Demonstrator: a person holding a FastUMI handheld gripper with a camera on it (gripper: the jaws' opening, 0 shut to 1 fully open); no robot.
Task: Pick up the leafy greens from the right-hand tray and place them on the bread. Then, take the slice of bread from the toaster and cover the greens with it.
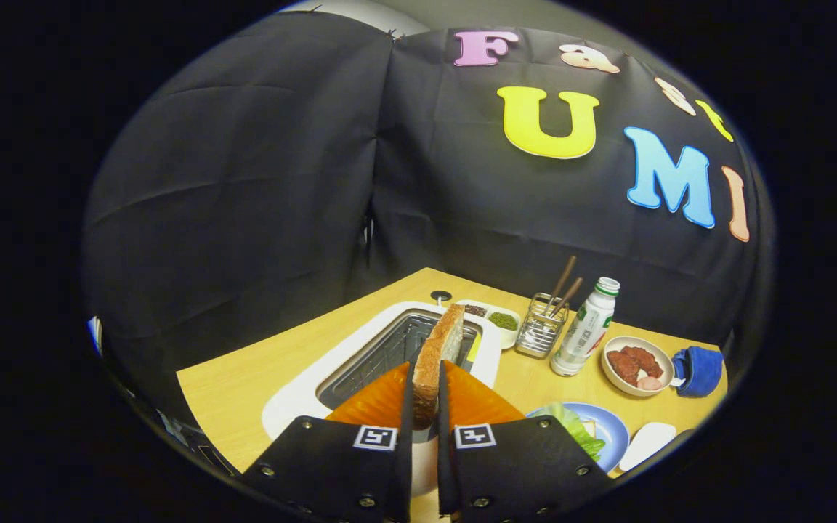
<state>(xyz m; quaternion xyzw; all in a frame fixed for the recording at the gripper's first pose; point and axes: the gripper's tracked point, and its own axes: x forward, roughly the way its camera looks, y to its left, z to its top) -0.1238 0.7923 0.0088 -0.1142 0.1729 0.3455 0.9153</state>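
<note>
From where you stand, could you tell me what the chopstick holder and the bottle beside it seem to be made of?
The chopstick holder looks like bare metal mesh: shiny, see-through walls. The bottle beside it looks like glossy white plastic with a green cap, though I cannot be sure.

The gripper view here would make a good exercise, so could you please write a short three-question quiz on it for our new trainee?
1. True or false: the gripper is shut on the slice of bread.
2. Where do the leafy greens lie? A) in the toaster B) on the blue plate C) in the bowl of red pieces
3. Fill in: the bottle stands between the wire holder with chopsticks and the ____.

Key: 1 true; 2 B; 3 bowl of red pieces.
</note>
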